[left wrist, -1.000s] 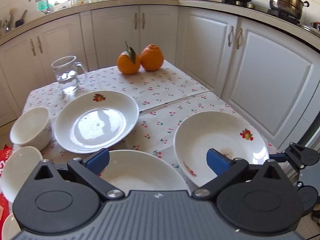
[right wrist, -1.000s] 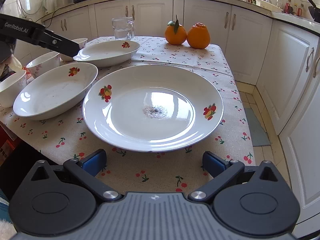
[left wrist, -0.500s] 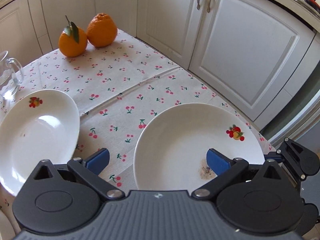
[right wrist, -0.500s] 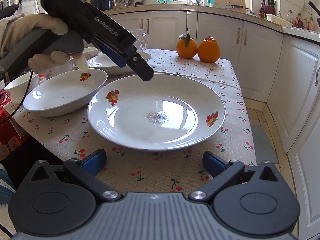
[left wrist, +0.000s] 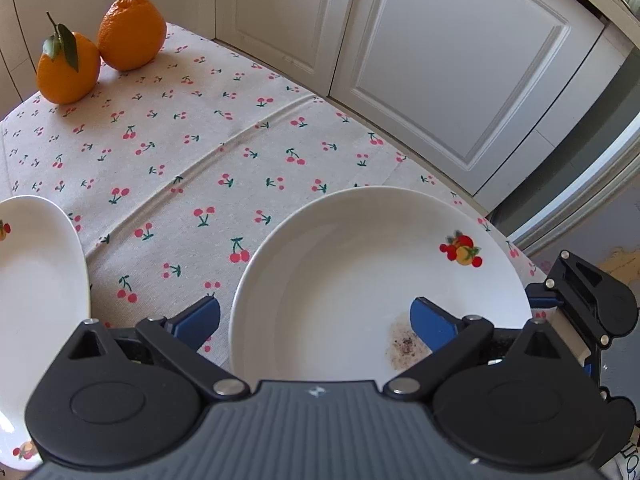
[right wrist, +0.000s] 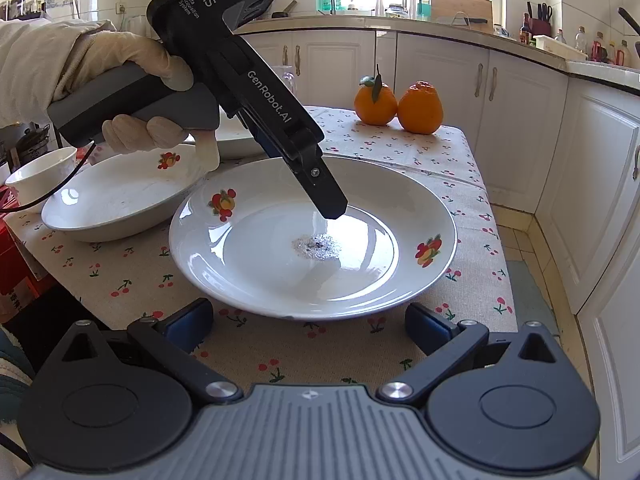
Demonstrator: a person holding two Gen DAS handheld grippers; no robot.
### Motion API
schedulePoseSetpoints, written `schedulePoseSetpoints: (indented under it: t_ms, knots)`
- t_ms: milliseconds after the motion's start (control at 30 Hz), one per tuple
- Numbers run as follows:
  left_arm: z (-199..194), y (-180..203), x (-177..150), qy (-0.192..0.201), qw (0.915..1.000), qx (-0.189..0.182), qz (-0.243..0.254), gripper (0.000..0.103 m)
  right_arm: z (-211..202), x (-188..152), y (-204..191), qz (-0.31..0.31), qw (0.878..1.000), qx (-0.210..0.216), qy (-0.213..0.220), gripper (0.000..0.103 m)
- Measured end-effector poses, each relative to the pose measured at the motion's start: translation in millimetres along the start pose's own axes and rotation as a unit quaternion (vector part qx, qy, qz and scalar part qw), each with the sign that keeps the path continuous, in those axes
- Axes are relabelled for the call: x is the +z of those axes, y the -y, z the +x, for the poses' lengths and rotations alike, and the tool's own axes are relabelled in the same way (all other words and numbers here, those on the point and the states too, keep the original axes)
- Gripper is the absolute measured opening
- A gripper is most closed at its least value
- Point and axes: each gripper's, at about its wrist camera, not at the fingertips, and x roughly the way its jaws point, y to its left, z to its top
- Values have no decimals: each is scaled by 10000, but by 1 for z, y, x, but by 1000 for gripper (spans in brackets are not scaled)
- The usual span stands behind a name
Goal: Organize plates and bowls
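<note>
A white plate (right wrist: 312, 236) with fruit prints and a dark speck patch lies on the cherry tablecloth near the table's front right. It also shows in the left wrist view (left wrist: 360, 280). My left gripper (left wrist: 316, 320) is open and hangs over the plate's left rim, one finger outside it, one above the dish. In the right wrist view the left gripper (right wrist: 332, 208) points down into the plate. My right gripper (right wrist: 310, 324) is open and empty, just short of the plate's near rim. A second deep plate (right wrist: 120, 196) lies to the left, with a third plate behind it.
Two oranges (right wrist: 400, 104) sit at the far end of the table. A small white bowl (right wrist: 40, 172) stands at the left edge. White cabinets (right wrist: 600, 184) close in on the right. The table's right edge (left wrist: 460, 192) runs near the plate.
My left gripper has swung right and down from the left plates to the speckled plate. My right gripper has drawn back slightly and stayed open.
</note>
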Motion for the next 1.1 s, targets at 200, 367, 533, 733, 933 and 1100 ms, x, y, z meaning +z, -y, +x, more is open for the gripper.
schedulePoseSetpoints:
  t_ms: [200, 367, 533, 733, 933, 1100]
  knots:
    - [3, -2, 3, -154, 9998, -117, 102, 86, -2, 1, -1, -45, 10000, 47, -22, 95]
    - [4, -2, 5, -247, 9993, -191, 210, 78, -1, 2, -1, -27, 10000, 7, -19, 93]
    - [5, -4, 7, -334, 9989, -220, 263, 75, -2, 1, 0, -31, 10000, 7, -8, 91]
    - [7, -3, 8, -387, 9986, -212, 288, 75, -1, 4, 1, -33, 10000, 24, -71, 91]
    - [9, -6, 12, -405, 9986, -261, 210, 75, 1, 9, 4, -40, 9998, 89, -184, 91]
    - [11, -8, 21, -330, 9988, -278, 250, 75, 5, 13, 10, -66, 9996, 90, -242, 91]
